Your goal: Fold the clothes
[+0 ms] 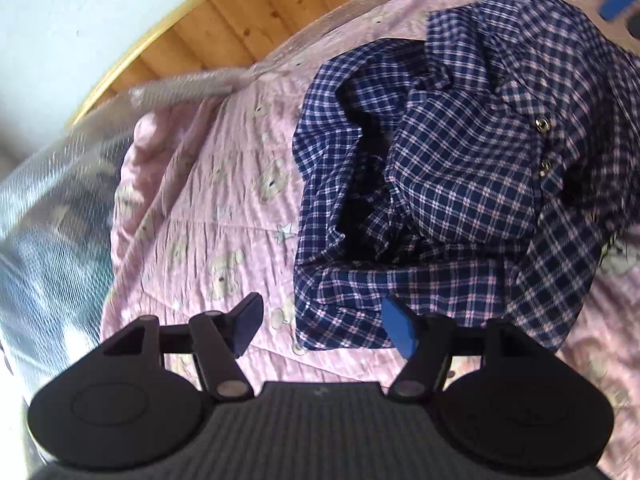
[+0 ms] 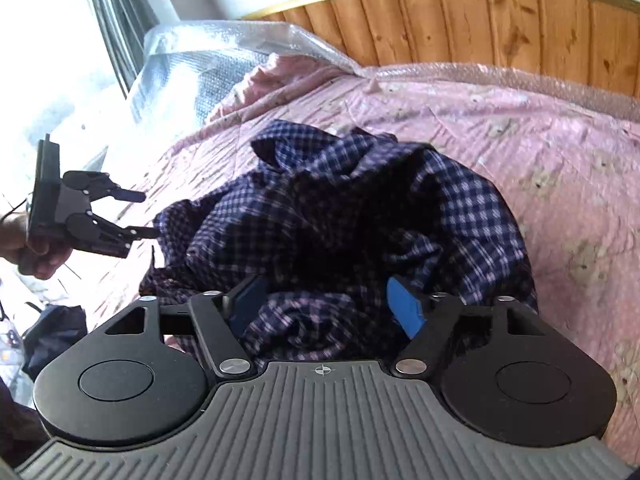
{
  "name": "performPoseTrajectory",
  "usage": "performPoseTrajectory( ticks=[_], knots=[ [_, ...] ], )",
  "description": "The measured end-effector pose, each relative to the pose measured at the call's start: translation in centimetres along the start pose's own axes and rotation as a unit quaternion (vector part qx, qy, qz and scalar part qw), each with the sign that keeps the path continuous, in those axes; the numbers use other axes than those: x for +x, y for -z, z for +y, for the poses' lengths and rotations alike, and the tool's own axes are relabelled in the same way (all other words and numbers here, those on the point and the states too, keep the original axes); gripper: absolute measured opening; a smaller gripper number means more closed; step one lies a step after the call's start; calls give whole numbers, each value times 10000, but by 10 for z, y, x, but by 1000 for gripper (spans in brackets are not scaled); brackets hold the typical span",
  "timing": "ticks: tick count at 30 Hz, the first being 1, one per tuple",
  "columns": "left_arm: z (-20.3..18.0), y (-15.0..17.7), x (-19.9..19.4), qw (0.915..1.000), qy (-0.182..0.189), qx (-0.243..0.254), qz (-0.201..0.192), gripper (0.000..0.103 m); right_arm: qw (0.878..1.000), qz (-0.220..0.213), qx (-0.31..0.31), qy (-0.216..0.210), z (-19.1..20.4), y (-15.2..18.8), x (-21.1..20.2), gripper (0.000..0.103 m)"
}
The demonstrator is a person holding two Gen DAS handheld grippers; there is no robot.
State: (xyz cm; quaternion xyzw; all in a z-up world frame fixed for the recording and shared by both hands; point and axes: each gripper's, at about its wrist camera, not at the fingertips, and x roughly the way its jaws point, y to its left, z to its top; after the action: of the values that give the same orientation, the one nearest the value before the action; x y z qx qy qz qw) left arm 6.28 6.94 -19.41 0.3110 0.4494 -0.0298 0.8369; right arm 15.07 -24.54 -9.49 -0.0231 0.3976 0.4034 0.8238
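A navy and pink plaid shirt (image 1: 460,168) with snap buttons lies crumpled in a heap on the pink quilt (image 1: 224,208). My left gripper (image 1: 320,326) is open, its jaws wide apart at the shirt's near hem, not gripping it. In the right wrist view the same shirt (image 2: 340,216) lies bunched in front of my right gripper (image 2: 328,308), which is open with folds of cloth between its pads. The left gripper (image 2: 146,214) shows there too, open, at the shirt's left edge, held by a hand.
Bubble wrap (image 2: 224,52) covers the bed's far edge and left side. A wooden headboard (image 2: 500,20) runs along the back. A window (image 2: 48,40) is at the left. A dark item (image 2: 56,336) lies beside the bed.
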Motion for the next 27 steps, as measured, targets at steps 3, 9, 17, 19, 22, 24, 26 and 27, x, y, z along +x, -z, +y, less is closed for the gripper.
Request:
performPoseTrajectory(
  ticks=[3,9,17,19,22,24,26,27],
  knots=[
    [-16,9,5,9959,-67,815,-388,68,9997,30,-192,148,25,-9,30,94],
    [-68,30,28,9401,-363,3086,-1404,68,9898,1263,552,345,15,2,89,6],
    [-66,34,42,9067,64,3737,-1956,67,9834,437,-337,1727,48,42,-13,44],
    [-61,38,42,9018,239,3854,-1939,67,9773,418,-1242,1663,83,55,-17,76],
    [-64,37,48,8917,263,4001,-2100,65,9351,461,-3022,1794,130,80,11,101],
    [-67,32,51,8888,298,4028,-2166,64,8928,641,-3956,2056,141,95,42,100],
    [-61,14,46,9020,523,3785,-2012,5,8786,870,-4150,2198,135,96,62,69],
    [-50,7,36,9097,553,3555,-2074,2,8851,1032,-3994,2156,128,90,66,52]
  ],
)
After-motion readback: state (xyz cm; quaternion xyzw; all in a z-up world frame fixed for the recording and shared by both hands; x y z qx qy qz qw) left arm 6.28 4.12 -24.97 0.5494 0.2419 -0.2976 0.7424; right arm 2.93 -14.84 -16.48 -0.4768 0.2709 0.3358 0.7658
